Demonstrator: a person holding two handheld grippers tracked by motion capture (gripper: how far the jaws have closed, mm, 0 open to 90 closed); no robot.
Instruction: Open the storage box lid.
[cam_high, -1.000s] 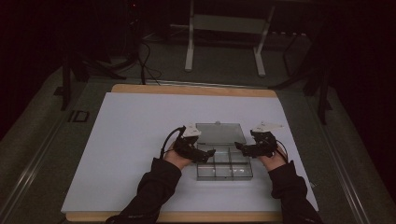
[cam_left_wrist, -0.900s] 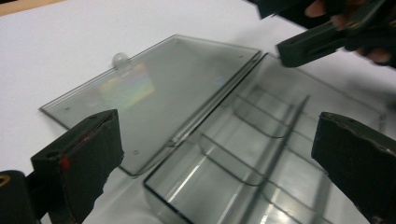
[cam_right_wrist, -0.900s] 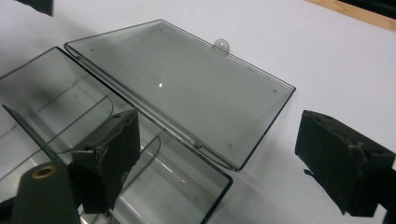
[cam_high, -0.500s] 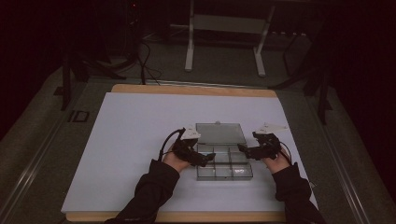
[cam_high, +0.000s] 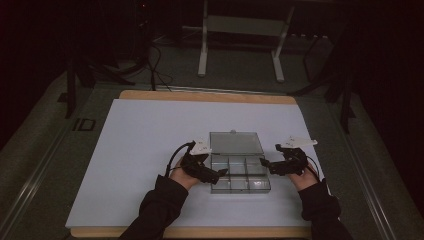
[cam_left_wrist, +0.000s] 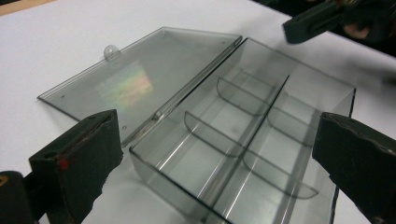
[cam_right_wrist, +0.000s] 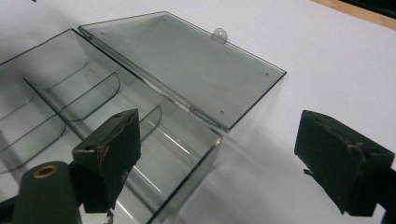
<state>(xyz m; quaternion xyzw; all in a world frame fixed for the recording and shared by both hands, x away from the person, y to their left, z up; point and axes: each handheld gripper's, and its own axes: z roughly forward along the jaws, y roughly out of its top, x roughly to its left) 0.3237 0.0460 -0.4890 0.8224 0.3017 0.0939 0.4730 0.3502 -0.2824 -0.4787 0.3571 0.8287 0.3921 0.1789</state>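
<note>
A clear smoky plastic compartment box (cam_high: 246, 180) lies on the white table top, its lid (cam_high: 235, 143) swung open and flat behind it. Its divided compartments (cam_left_wrist: 243, 140) look empty. My left gripper (cam_high: 220, 173) is at the box's left end, open, with its jaws spread wide either side of the near corner (cam_left_wrist: 219, 163). At the box's right end my right gripper (cam_high: 265, 164) is open too, its jaws straddling the right corner (cam_right_wrist: 226, 158) without touching. The lid (cam_right_wrist: 187, 60) has a small tab on its far edge. The right gripper's jaw tip (cam_left_wrist: 317, 21) shows beyond the box.
A white sheet (cam_high: 150, 150) covers the wooden table (cam_high: 200, 95), with wide room left of the box and behind it. Dark floor, cables and a metal stand's legs (cam_high: 202, 55) lie beyond the table's far edge.
Both hands have drifted slightly toward the near edge, the right gripper also a little to the right. The box and its lid have not moved.
</note>
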